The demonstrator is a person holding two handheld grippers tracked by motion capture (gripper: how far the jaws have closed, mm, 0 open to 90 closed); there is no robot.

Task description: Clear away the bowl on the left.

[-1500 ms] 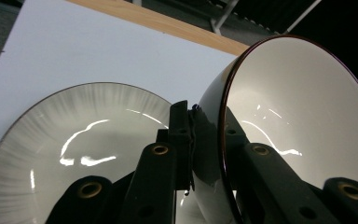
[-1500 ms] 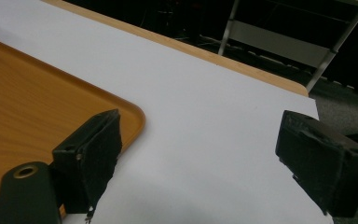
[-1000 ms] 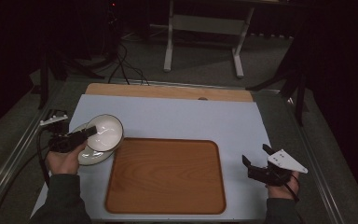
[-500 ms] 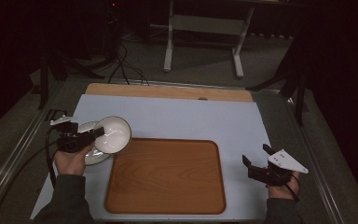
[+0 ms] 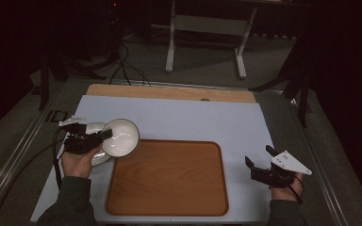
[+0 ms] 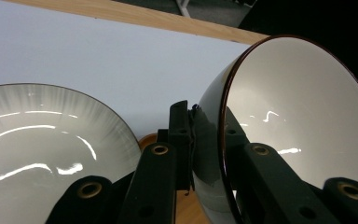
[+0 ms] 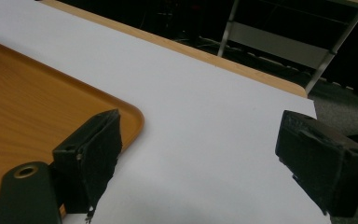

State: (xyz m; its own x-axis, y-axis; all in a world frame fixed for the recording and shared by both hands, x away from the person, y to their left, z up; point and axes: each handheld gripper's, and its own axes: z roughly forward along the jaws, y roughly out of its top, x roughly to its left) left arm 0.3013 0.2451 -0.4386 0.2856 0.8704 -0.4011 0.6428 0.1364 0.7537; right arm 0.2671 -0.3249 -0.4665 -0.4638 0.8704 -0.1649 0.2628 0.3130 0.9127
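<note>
Bowl (image 5: pixel 121 137) – unmarked, white | left gripper (image 5: pixel 104 135) – clamps its rim

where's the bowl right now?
High view, left side: the bowl is tilted in the left hand-held gripper, clamped by its rim, between the plate and the tray's corner.

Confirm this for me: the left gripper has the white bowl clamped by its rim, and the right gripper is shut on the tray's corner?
Not quite. The left gripper does clamp the bowl by its rim, but the right gripper holds nothing: in the right gripper view its jaws stand wide open over the white mat, beside the tray.
</note>
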